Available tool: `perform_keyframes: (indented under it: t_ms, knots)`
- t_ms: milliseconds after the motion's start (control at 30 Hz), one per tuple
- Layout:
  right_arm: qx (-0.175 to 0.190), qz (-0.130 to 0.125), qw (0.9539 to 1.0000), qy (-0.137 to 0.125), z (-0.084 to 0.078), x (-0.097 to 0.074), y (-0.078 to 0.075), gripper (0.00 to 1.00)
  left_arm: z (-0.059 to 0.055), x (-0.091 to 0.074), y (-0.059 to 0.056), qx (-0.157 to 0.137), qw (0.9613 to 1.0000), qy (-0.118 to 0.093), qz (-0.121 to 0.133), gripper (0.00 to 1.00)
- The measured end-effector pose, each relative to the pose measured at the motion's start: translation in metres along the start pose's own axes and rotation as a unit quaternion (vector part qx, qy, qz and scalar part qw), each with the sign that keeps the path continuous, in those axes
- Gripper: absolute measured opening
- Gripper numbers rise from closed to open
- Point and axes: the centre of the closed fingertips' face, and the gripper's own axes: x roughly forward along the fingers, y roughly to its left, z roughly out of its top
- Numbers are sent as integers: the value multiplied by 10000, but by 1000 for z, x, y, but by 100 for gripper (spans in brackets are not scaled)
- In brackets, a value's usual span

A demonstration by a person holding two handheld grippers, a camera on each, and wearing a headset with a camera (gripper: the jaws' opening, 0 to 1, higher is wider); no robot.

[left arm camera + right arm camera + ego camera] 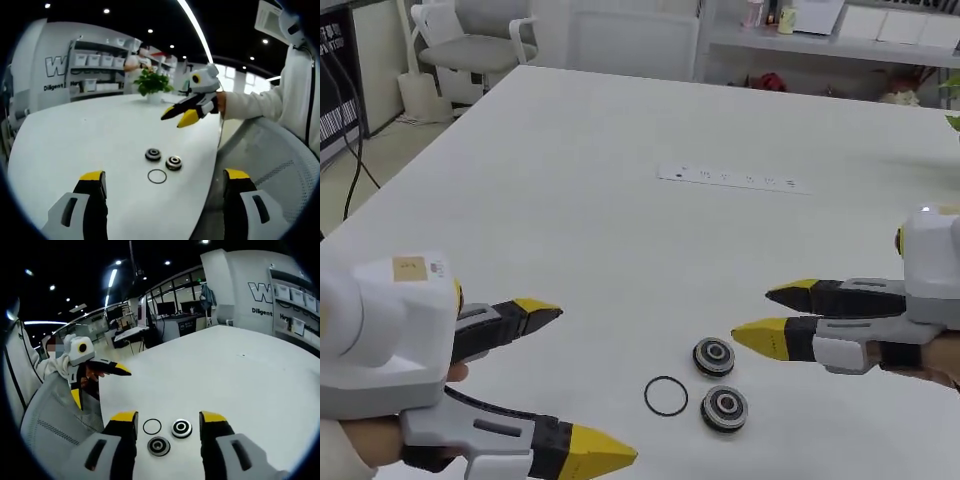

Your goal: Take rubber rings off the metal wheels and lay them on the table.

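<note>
1. The left gripper (575,385) is held at the near left edge of the white table (570,180). Its jaws are spread wide and hold nothing.
2. To the right of its nearer jaw tip, one loose black rubber ring (666,396) lies flat on the tabletop, apart from both grippers.
3. Just right of the ring, two metal wheels lie flat and close together: the farther wheel (714,357) and the nearer wheel (725,408). Whether either still carries a ring is too small to tell.
4. The right gripper (760,314) reaches in from the right. Its jaws are parted less widely than the left pair and are empty. Its yellow tips point at the farther wheel, close to it but not touching.
</note>
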Motion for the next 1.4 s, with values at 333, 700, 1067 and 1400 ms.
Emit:
perform_keyframes:
  t_ms: [333, 700, 1067, 1400]
  knots:
    - [111, 23, 9994, -314, -1, -15, -13, 50, 0, 1, 0, -2, 10000, 5, -20, 98]
    - [22, 318, 9995, 64, -24, -7, -3, 47, 1, 1, -1, 10, 10000, -11, -82, 98]
    - [-6, 536, 9981, 303, -42, -1, 0, 43, 27, 6, -11, 315, 9994, -82, -148, 100]
    - [-158, 723, 9963, 444, -51, 4, 7, 42, 75, 11, -26, 527, 9972, -433, -311, 100]
